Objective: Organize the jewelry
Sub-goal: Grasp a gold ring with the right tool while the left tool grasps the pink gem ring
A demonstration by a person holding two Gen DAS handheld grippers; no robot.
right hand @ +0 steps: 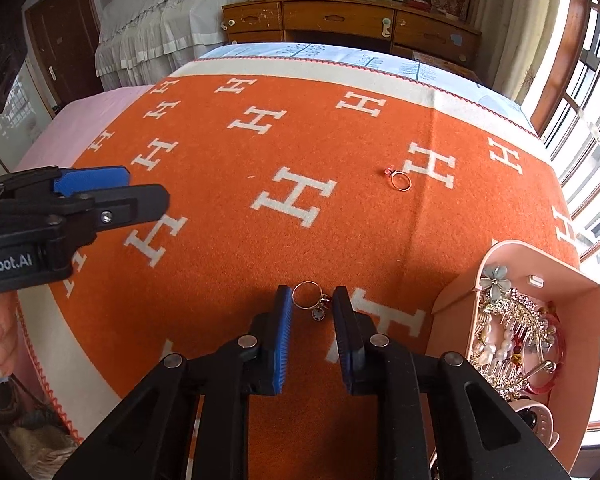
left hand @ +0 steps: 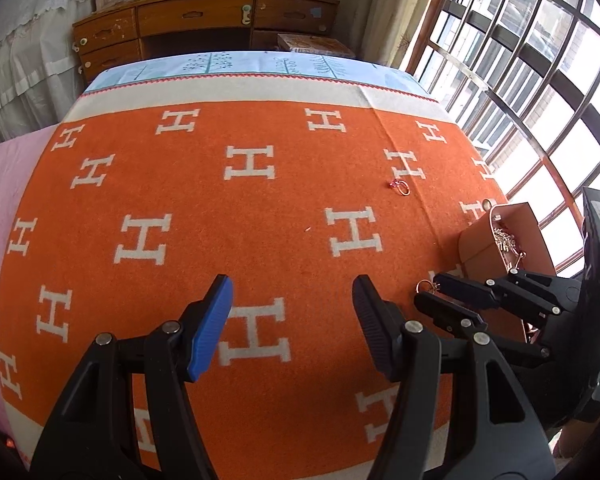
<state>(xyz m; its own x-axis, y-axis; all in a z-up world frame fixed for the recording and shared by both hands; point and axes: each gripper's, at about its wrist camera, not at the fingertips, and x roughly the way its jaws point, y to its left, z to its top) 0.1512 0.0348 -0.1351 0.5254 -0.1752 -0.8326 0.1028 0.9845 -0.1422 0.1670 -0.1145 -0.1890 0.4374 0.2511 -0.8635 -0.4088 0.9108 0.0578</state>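
A gold ring with a small dangling charm (right hand: 309, 298) lies on the orange blanket between the tips of my right gripper (right hand: 313, 300). The pads stand close on both sides of it with thin gaps showing, and the ring rests flat on the cloth. In the left wrist view the same ring (left hand: 423, 285) sits at the right gripper's (left hand: 429, 289) tips. A second gold ring with a pink stone (right hand: 400, 180) (left hand: 401, 187) lies farther back. My left gripper (left hand: 293, 284) (right hand: 148, 188) hovers open over bare blanket, holding nothing.
A pink jewelry box (right hand: 460, 292) (left hand: 512, 220) stands open at the right edge, filled with a hair comb, pearls and a bangle. The orange H-patterned blanket (right hand: 220, 264) covers the bed. A wooden dresser (right hand: 340, 20) is beyond it and barred windows are on the right.
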